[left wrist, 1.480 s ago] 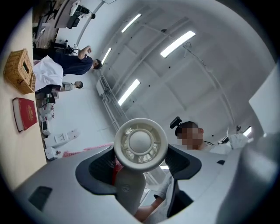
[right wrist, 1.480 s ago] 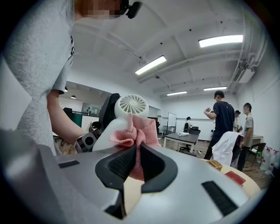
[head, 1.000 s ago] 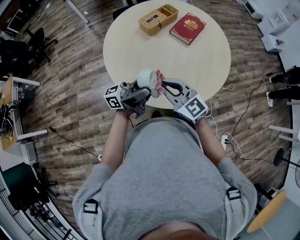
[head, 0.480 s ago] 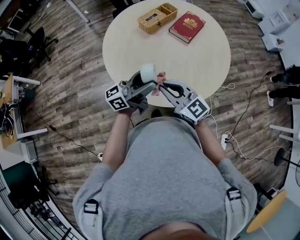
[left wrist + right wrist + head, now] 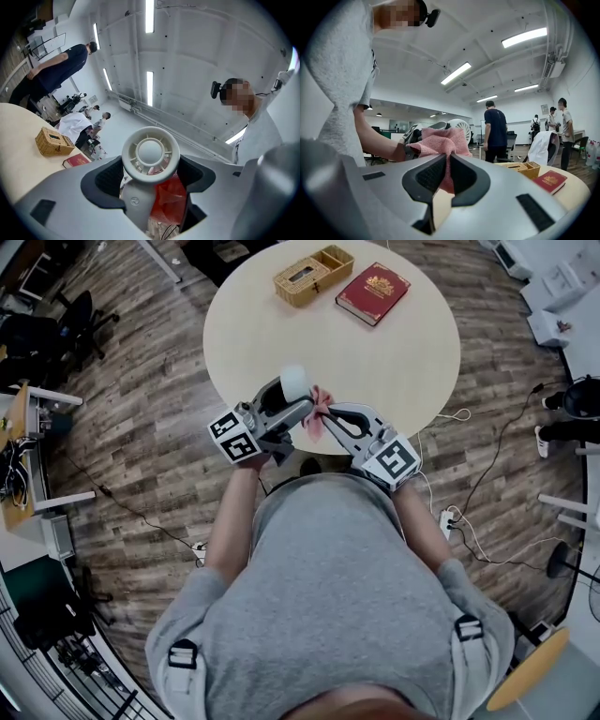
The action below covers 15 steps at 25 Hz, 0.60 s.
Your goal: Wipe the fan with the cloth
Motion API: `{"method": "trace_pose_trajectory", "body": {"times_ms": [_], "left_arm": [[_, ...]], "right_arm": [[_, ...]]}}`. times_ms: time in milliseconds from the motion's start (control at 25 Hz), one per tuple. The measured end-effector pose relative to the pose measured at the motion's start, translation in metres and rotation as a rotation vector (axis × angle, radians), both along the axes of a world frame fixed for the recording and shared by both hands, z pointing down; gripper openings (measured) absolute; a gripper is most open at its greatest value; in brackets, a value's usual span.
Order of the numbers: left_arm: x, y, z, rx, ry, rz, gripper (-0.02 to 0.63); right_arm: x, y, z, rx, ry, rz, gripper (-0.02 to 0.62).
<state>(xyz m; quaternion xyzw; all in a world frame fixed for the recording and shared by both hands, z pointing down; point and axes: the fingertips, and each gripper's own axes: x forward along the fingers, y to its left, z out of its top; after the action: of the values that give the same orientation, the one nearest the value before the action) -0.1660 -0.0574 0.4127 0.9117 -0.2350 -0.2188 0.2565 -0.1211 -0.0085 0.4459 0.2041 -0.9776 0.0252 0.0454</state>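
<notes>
While both grippers hovered close together over the near edge of the round pale wooden table (image 5: 375, 362), cloth lay against fan.
The left gripper (image 5: 151, 180) was clamped on the stem of the small white handheld fan (image 5: 150, 152), whose round head stood above the jaws. The right gripper (image 5: 446, 176) was closed tight on the pink woven cloth (image 5: 440, 140), its bunched end pressed to the fan's head. A wicker basket (image 5: 313, 276) and a red hardback book (image 5: 373, 293) lay side by side at the table's far edge, well apart from the grippers.
</notes>
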Motion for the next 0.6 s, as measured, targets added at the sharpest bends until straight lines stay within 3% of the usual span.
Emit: {"method": "trace_pose_trajectory", "body": {"times_ms": [120,240,600], "left_arm": [[0.006,-0.006,0.009,-0.02,-0.08,-0.056,0.368],[0.017,-0.013,0.025,-0.036,-0.182,-0.097,0.368],[0.053,-0.015,0.042,-0.043,-0.361,-0.156,0.368]], "right_arm": [[0.02,-0.011,0.002,0.046,0.015,0.0,0.029],[0.037,-0.02,-0.001,0.012,0.03,0.035,0.029],[0.079,-0.041,0.003,0.01,0.062,0.019,0.029]]}}
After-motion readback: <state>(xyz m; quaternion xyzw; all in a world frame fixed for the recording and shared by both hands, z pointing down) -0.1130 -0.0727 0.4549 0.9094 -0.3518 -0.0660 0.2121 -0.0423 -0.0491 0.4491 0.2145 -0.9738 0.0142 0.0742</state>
